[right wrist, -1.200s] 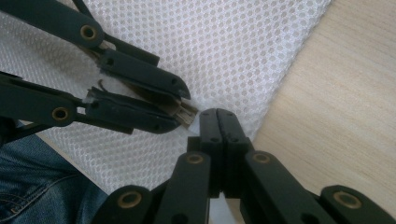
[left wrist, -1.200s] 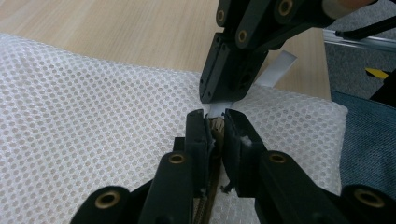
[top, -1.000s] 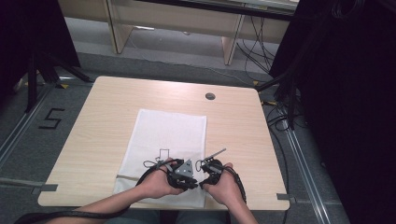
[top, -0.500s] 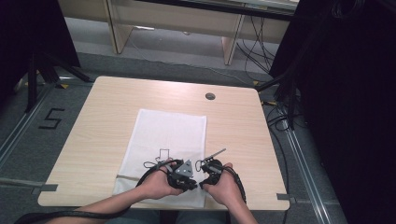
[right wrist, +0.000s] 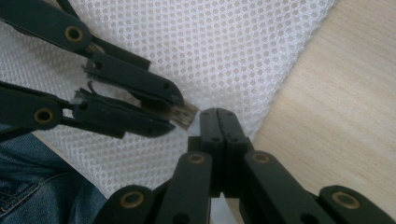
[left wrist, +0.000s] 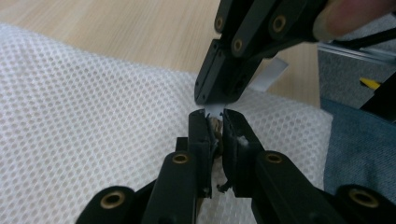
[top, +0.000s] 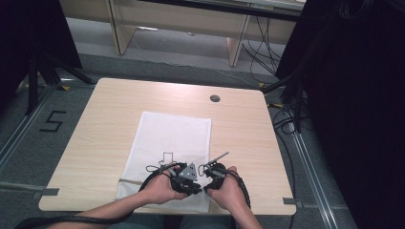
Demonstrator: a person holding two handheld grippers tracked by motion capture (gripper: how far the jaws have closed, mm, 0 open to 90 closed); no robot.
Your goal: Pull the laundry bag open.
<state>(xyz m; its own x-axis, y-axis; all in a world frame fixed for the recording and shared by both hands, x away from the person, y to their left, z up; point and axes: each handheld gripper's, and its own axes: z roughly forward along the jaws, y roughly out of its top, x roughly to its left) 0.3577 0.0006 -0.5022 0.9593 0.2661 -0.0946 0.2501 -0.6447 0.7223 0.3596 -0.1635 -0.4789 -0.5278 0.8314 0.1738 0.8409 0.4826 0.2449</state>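
Observation:
A white mesh bag [top: 172, 138] lies flat on the wooden table [top: 110, 119], its near edge at the table's front. Both hands hold their grippers together over the bag's near right corner. My left gripper [left wrist: 215, 119] is shut on a small metal pull [left wrist: 215, 127] at the bag's edge; that pull [right wrist: 186, 114] sticks out of its jaws in the right gripper view. My right gripper [right wrist: 219, 114] is shut, its tip almost touching the pull, with a bit of white bag [left wrist: 93, 116] material at its tip. In the high view the left gripper [top: 195, 185] and right gripper [top: 208, 183] meet.
A white label [left wrist: 271, 74] sticks out from the bag's edge behind the right gripper. A round cable hole [top: 215, 98] sits at the table's far side. Grey tape strips [top: 289, 201] mark the front corners. Blue jeans [right wrist: 28, 177] show below the table edge.

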